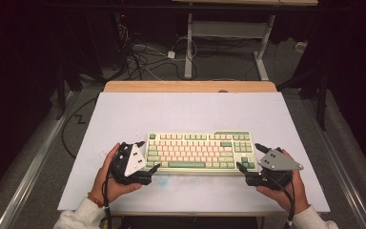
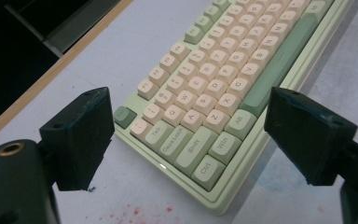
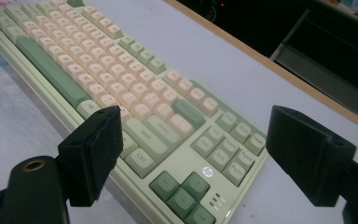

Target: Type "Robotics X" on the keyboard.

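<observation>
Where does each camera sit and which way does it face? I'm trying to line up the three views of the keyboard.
High view: above the person's side, looking forward and down on the table; both hands, left gripper and right gripper flank the keyboard.
Left gripper view: rides the left gripper, open jaws framing the keyboard's Ctrl corner.
Right gripper view: rides the right gripper, open jaws framing the arrow-key corner.
All three share the keyboard.
</observation>
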A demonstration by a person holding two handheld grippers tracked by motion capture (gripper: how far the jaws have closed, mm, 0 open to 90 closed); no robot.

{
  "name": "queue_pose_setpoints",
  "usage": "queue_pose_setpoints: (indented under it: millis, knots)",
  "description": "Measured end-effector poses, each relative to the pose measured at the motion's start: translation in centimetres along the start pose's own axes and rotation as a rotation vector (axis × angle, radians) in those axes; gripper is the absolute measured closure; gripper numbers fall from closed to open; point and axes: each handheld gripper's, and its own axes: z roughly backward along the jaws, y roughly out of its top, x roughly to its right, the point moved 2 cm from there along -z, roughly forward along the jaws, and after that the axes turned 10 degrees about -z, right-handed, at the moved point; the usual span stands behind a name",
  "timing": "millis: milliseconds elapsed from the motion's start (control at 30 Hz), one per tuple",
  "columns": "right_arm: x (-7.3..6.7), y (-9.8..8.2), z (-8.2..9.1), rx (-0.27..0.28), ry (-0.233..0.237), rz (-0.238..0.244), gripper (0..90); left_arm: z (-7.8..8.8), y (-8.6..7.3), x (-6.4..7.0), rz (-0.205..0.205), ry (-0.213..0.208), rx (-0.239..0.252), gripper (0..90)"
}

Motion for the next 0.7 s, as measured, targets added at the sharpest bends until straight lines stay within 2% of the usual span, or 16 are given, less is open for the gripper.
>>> queue_pose_setpoints:
  millis: [200, 500, 700]
  knots:
    - [0.3, -0.3, 0.3, -0.001, -0.016, -0.006, 19.4, 0.2, -0.5, -0.1, 0.000, 0.001, -0.009, 14.8]
    - [0.8, -0.8, 0.7, -0.003, -0.034, -0.013, 19.4, 0.9, -1.7, -0.1, 0.019, 0.017, -0.022, 14.8]
    - [1.1, -1.2, 0.9, -0.010, -0.046, -0.021, 19.3, 1.3, -2.8, 0.0, 0.035, 0.028, -0.049, 14.8]
